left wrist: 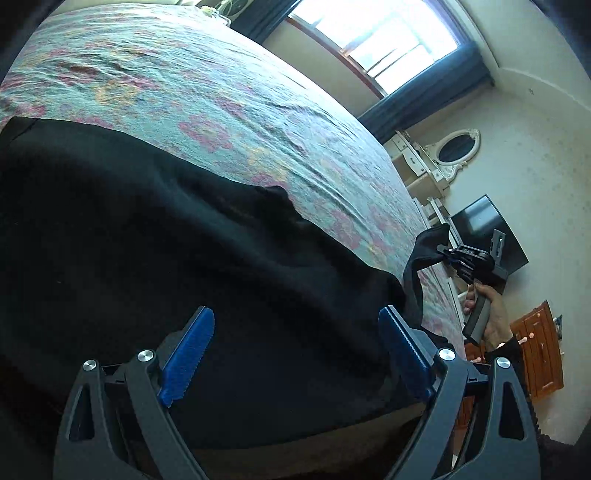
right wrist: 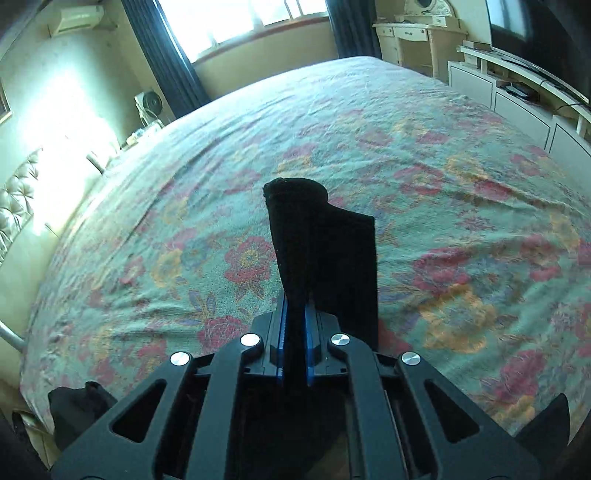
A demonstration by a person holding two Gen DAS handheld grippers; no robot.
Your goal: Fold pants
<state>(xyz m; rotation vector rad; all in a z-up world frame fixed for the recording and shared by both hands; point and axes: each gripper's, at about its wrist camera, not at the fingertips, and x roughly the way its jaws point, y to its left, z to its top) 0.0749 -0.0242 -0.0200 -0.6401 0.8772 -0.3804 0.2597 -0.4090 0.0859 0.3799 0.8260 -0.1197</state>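
Black pants (left wrist: pixel 155 240) lie spread on the flowered bedspread (left wrist: pixel 207 96) near the bed's front edge. My left gripper (left wrist: pixel 295 328) is open, its blue pads (left wrist: pixel 192 350) wide apart just above the black cloth, holding nothing. My right gripper (right wrist: pixel 295 325) is shut on a folded end of the pants (right wrist: pixel 325 243), which sticks up past the fingers above the bed. In the left wrist view the right gripper (left wrist: pixel 448 254) shows at the right, lifting that end of the pants off the bed.
The bedspread (right wrist: pixel 369 147) covers a wide bed. A padded headboard (right wrist: pixel 18 199) is at the left. White cabinets (right wrist: pixel 517 96), a TV (left wrist: pixel 484 229), a dresser with mirror (left wrist: pixel 454 151) and a wooden cabinet (left wrist: pixel 543 350) line the walls. A window (left wrist: pixel 384 33) is behind.
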